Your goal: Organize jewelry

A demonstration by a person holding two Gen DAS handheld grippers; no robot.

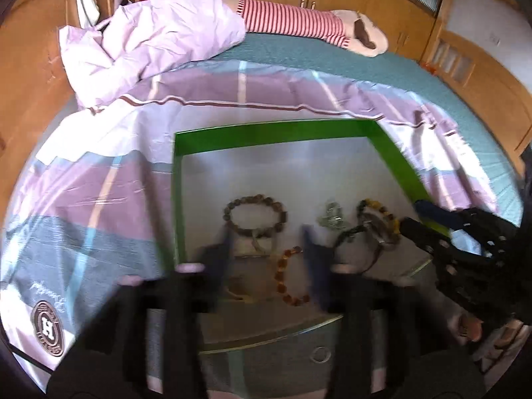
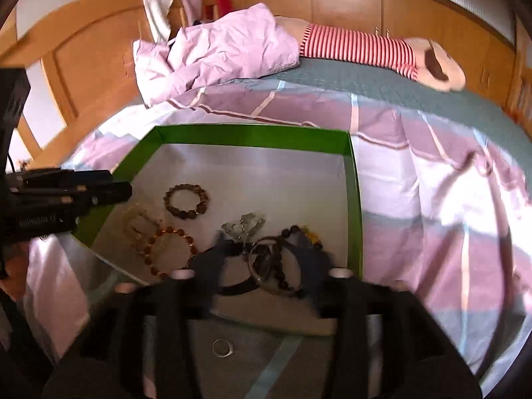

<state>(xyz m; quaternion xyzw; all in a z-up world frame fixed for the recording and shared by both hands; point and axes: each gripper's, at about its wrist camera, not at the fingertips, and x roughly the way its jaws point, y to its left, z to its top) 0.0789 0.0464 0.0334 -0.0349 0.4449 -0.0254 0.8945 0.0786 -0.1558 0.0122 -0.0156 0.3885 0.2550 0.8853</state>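
A green-walled box [image 1: 276, 131] with a pale floor lies on the bed and holds jewelry; it shows in the right wrist view too [image 2: 252, 134]. Inside are a brown bead bracelet [image 1: 255, 214] [image 2: 186, 199], an amber bead bracelet [image 1: 286, 279] [image 2: 169, 249], a silver pendant [image 1: 332, 216] [image 2: 244, 224] and a tangle of dark and yellow bracelets [image 1: 379, 222] [image 2: 276, 262]. My left gripper [image 1: 266, 246] is open above the amber bracelet, holding nothing. My right gripper [image 2: 259, 246] is open above the tangle of bracelets, holding nothing.
A silver ring [image 2: 223, 347] [image 1: 321, 354] lies on the striped bedsheet just outside the box's near edge. A crumpled pink duvet [image 1: 149, 36] and a striped plush toy [image 1: 299, 23] lie at the far side. Wooden wardrobes stand behind.
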